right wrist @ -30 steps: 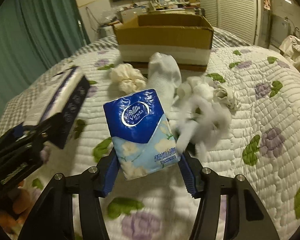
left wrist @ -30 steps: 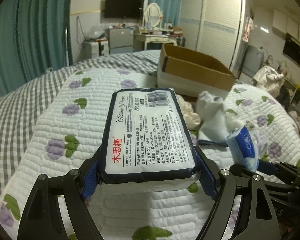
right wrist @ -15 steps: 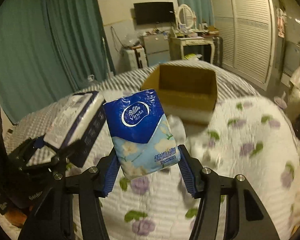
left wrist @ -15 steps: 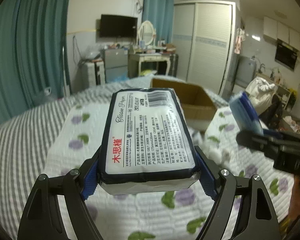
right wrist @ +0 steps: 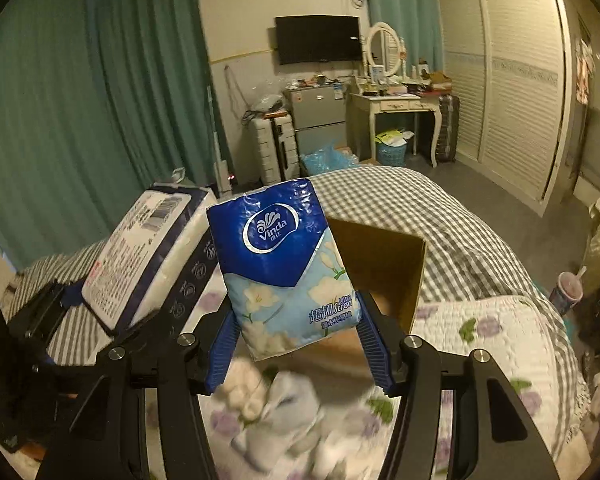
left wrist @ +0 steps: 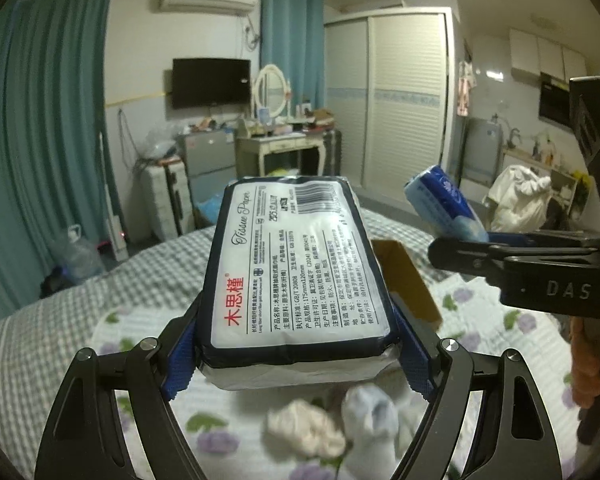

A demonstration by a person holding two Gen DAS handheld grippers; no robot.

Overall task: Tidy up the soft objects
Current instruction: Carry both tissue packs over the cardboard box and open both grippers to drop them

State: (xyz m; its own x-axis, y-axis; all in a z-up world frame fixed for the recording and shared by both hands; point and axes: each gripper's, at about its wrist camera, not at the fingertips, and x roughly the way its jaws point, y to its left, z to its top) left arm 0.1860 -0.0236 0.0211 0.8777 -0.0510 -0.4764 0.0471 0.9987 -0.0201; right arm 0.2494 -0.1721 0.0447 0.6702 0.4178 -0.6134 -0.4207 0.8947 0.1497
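My left gripper [left wrist: 296, 360] is shut on a large white tissue pack with a dark blue rim [left wrist: 296, 268], held high above the bed. My right gripper [right wrist: 296, 344] is shut on a small blue Vinda tissue pack [right wrist: 284, 264]. Each held pack shows in the other view: the Vinda pack [left wrist: 444, 208] at the right, the large pack [right wrist: 148, 264] at the left. An open cardboard box [right wrist: 384, 272] stands on the bed beyond both packs; in the left wrist view its flap [left wrist: 408, 280] shows behind the large pack. White socks and soft balls [left wrist: 340, 428] lie blurred on the quilt below.
The bed has a floral quilt [right wrist: 500, 344] over a grey checked cover [left wrist: 60, 320]. Beyond it stand a dressing table [right wrist: 396, 104], small fridge [right wrist: 316, 120], suitcase, teal curtains [right wrist: 100, 120] and wardrobe [right wrist: 508, 80]. A cup [right wrist: 566, 292] stands right of the bed.
Both grippers have risen with their packs and moved forward over the soft pile, closer to the box. The socks and balls now lie below the fingers.
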